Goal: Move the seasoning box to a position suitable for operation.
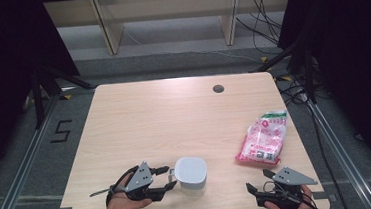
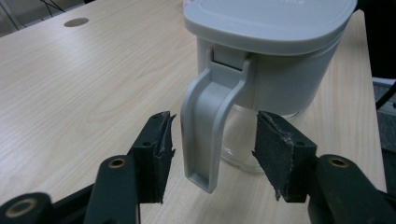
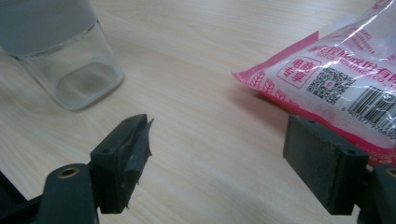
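Note:
A clear jug with a grey lid (image 1: 191, 175) stands near the table's front edge; its body (image 3: 70, 60) is see-through. My left gripper (image 1: 168, 178) is open, its jaws on either side of the jug's grey handle (image 2: 208, 126) without touching it. The same gripper (image 2: 212, 149) looks straight at that handle. A pink and white plastic bag (image 1: 263, 138) lies flat at the right. My right gripper (image 1: 258, 179) rests open at the front right corner, a little short of the bag (image 3: 336, 79), and this gripper (image 3: 217, 158) has bare table between its jaws.
The light wooden table (image 1: 174, 120) has a round cable hole (image 1: 218, 88) near its far edge. Black stands and cables flank the table on both sides. Wooden furniture legs stand beyond the far edge.

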The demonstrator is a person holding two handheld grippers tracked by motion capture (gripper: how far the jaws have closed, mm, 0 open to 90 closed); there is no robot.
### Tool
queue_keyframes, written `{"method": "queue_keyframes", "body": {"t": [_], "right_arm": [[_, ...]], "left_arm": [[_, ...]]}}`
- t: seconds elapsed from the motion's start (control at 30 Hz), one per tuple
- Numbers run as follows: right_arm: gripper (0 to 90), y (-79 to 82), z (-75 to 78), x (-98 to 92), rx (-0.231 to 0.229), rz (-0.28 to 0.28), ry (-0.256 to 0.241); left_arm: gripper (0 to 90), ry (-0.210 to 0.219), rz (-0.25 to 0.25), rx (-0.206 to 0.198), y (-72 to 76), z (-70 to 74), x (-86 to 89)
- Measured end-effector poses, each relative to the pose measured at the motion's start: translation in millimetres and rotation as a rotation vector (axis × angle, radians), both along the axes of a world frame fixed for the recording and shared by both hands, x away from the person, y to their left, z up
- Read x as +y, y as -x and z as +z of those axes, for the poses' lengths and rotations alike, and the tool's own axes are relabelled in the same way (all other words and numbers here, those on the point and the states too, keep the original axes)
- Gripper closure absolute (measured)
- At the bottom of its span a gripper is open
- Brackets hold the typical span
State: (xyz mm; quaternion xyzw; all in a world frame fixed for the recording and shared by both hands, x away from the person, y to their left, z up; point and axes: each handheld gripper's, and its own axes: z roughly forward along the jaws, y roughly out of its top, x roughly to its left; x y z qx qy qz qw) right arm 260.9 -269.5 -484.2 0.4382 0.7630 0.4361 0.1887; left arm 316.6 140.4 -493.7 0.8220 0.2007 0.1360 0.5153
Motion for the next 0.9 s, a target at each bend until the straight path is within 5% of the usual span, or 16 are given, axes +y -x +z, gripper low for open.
{"method": "queue_keyframes", "body": {"t": [0.33,0.67,0.9], "right_arm": [[23.8,-0.1,0.0,1.4,0.007,0.016,0.005],[23.9,0.0,0.0,2.5,0.004,0.02,0.01],[24.0,1.6,0.0,3.3,0.029,0.006,-0.007]], "left_arm": [[64.4,0.0,-0.086,-0.006,-16.5,3.5,-1.4],[67.9,-0.046,-0.109,-0.054,-19.2,4.4,-2.0],[68.0,-0.025,-0.097,-0.021,-8.1,4.2,8.5]]}}
